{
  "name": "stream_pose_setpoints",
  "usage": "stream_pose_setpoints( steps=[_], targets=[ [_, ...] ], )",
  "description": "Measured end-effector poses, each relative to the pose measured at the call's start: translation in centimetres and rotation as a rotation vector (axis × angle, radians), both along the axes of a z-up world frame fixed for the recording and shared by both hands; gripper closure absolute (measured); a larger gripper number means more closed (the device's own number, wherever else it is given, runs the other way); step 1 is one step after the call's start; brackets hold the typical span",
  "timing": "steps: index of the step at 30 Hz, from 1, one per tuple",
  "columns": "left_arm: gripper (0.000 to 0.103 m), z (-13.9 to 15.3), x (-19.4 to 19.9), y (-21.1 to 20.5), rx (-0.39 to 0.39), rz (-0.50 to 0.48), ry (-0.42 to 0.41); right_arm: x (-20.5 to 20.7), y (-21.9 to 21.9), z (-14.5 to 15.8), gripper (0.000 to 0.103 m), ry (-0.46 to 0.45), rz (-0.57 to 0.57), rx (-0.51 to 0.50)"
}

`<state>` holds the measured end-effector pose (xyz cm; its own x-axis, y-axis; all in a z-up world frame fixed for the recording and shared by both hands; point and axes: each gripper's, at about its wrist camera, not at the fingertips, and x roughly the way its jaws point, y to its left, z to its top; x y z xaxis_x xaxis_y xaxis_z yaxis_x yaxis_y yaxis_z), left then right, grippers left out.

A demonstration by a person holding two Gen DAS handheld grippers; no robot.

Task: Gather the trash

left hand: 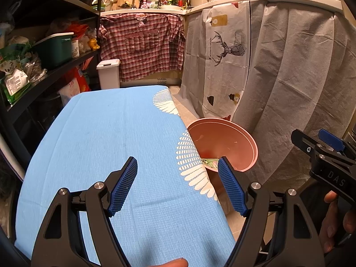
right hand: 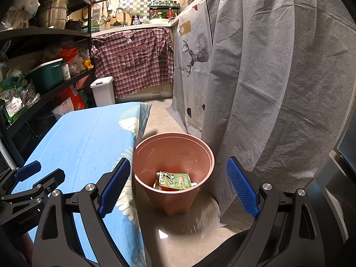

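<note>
A pink trash bin (right hand: 173, 151) stands on the floor beside the table's right edge. Inside it lie a green snack wrapper (right hand: 176, 179) and other scraps, red and yellow. The bin also shows in the left wrist view (left hand: 224, 141), with the wrapper (left hand: 211, 162) peeking behind my fingertip. My left gripper (left hand: 178, 166) is open and empty over the blue tablecloth (left hand: 111, 144). My right gripper (right hand: 178, 171) is open and empty, above and in front of the bin. The right gripper also appears in the left wrist view (left hand: 322, 146).
A black shelf rack (left hand: 55, 55) with food packs stands left of the table. A white lidded bin (left hand: 109, 73) sits on the floor beyond the table. Grey and printed cloths (right hand: 267, 77) hang from the counter at the right. A plaid shirt (left hand: 142, 44) hangs at the back.
</note>
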<state>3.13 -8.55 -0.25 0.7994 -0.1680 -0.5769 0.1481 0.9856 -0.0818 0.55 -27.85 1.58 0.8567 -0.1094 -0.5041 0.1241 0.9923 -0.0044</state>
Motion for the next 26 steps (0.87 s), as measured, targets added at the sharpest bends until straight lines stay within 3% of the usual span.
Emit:
stream_pose_setpoints(
  steps=[26],
  targets=[
    [0.029, -0.30, 0.13, 0.59, -0.001, 0.010, 0.003, -0.03, -0.14, -0.12, 0.016, 0.000, 0.000, 0.003]
  ],
)
